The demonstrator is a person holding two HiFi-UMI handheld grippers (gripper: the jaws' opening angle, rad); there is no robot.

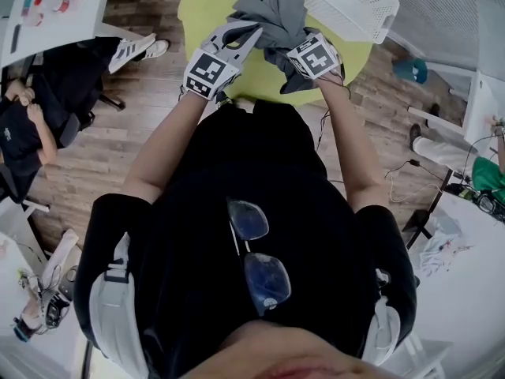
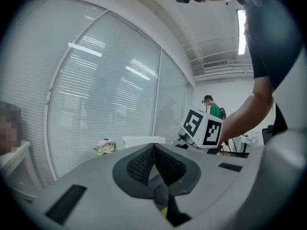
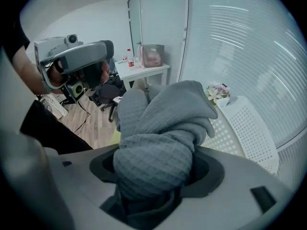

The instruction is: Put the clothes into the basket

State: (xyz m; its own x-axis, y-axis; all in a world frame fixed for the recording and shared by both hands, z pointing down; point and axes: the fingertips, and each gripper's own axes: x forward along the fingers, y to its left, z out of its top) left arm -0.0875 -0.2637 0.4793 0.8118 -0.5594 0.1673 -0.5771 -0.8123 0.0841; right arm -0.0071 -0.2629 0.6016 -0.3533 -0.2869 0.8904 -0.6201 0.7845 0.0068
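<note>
I hold a grey knitted garment [image 1: 272, 14] up above the round yellow-green table [image 1: 207, 6]. My right gripper [image 1: 290, 50] is shut on it. In the right gripper view the bunched cloth [image 3: 163, 128] fills the space between the jaws and hides the right gripper's [image 3: 156, 164] tips. My left gripper [image 1: 251, 31] sits just left of the garment, its tips at the cloth's edge. In the left gripper view the left gripper [image 2: 154, 150] has its ribbed pads pressed together, with no cloth between them. A white perforated basket [image 1: 347, 2] sits tilted at the table's far right.
The basket [image 3: 244, 128] lies right of the held cloth, beside a small flower bunch [image 3: 218, 91]. White desks stand on both sides, with a seated person [image 1: 31, 109] at left and a person in green [image 1: 493, 172] at right. A teal object [image 1: 410, 69] is on the wooden floor.
</note>
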